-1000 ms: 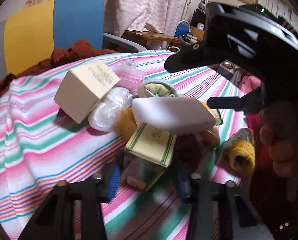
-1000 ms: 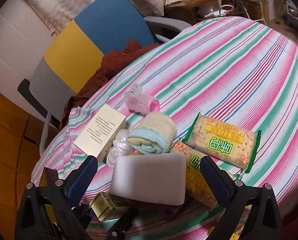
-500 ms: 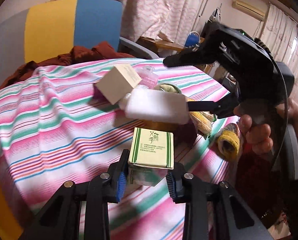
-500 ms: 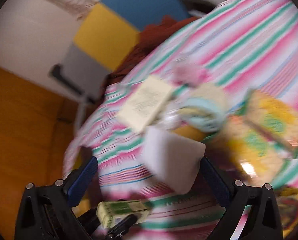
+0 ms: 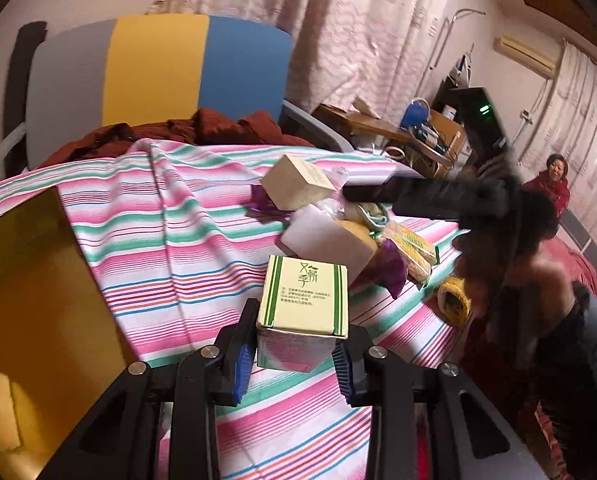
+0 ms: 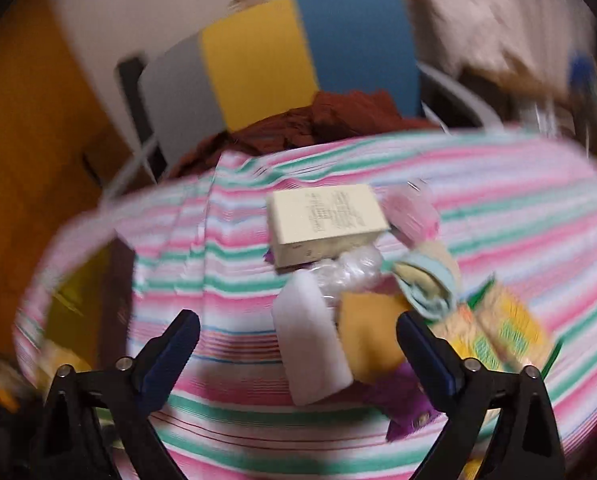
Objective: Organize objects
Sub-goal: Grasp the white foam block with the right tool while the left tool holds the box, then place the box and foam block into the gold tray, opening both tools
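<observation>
My left gripper (image 5: 294,354) is shut on a green-and-cream carton (image 5: 304,300), held up above the striped tablecloth (image 5: 170,240). Behind it lies a heap: a white sponge block (image 5: 326,242), a cream box (image 5: 298,186), cracker packets (image 5: 412,250) and a yellow roll (image 5: 454,300). My right gripper (image 6: 298,344) stands open over the same heap, blurred; the white sponge block (image 6: 312,344) and an orange sponge (image 6: 372,330) lie between its fingers without touching them. The cream box (image 6: 326,220) lies farther back. In the left wrist view the right gripper (image 5: 430,196) is a dark blur.
A yellow-lined open box (image 5: 30,320) stands at the left table edge. A grey, yellow and blue chair (image 5: 158,68) with brown cloth (image 5: 202,128) stands behind the table. A person in red (image 5: 550,186) sits far right. A rolled blue-and-yellow cloth (image 6: 428,284) and a pink item (image 6: 410,210) lie in the heap.
My left gripper closed on the green-and-cream carton, lifted it off the table and drew back left. My right gripper swung over the heap, staying open.
</observation>
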The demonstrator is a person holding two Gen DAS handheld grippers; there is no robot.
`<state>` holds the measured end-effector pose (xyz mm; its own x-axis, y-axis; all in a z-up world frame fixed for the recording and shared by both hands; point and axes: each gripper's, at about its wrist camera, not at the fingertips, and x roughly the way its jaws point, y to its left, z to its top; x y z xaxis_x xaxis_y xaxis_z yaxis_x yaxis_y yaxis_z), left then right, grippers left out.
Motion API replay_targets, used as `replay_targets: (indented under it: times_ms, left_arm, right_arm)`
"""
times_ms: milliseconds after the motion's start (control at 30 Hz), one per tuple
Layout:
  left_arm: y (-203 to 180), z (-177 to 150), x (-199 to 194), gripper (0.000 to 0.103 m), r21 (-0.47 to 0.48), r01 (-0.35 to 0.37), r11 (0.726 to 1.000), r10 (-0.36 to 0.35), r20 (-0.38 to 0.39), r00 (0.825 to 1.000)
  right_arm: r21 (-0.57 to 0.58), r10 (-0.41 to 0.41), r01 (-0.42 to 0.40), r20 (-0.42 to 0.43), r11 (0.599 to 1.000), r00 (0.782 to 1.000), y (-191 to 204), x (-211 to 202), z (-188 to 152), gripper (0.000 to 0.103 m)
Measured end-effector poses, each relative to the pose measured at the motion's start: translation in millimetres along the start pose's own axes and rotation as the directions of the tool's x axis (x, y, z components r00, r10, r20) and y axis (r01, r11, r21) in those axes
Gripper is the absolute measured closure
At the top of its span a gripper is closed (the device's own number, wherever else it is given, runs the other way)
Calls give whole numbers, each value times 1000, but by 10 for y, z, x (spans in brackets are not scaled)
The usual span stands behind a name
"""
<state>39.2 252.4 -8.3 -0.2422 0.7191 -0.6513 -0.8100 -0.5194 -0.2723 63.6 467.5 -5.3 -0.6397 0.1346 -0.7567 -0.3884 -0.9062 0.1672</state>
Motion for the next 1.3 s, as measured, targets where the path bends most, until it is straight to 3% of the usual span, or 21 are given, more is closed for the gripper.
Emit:
replay_targets:
  times_ms: [100,300,400,433,500,633,800,1033,1133,1300]
  left_arm:
    - [72,-18,-117,70,-23,-3,1000,4,19,1000]
    - [178,-27,-243,70,-57,-5,998,8,44,999]
    - [195,-31,-278,70,-63,-6,998,9,54,998]
    - [202,-38,-292,70,-64,-6,998,9,57,998]
    - [212,-50,-312,70,-69,-11,998,15,58,998]
    - [237,-86,-375,70,-71,-27,997,31,64,997]
    - [360,-124,-512,70,-93,-62,994,69,75,995]
    - [712,-125,-759,70,-163,-145,976,162,99,982]
    - [942,-117,-925,70,-202,-201,959,227,118,967]
    - [1479,-69,-1217,70,-265,-331,906,373,130,918]
  right_arm:
    - [-128,-141,135,-38,983,989,137,180,-28,16]
    - [-196,-183,157,-124,968,975,146,489,-9,20]
    - [-210,-148,113,-162,971,976,158,528,-40,59]
    - [-224,-163,125,-159,967,974,175,523,-56,66]
    - [-235,-175,138,-146,962,974,178,485,-80,75]
    - [-182,-167,144,-118,973,979,87,363,-56,79]
    - [-136,-112,106,-41,985,993,130,116,-23,79]
    - [-102,66,-63,25,993,998,495,-230,40,79]
    - [-121,171,-165,39,979,984,840,-330,64,79]
    - [-133,322,-319,2,938,947,1492,-233,88,79]
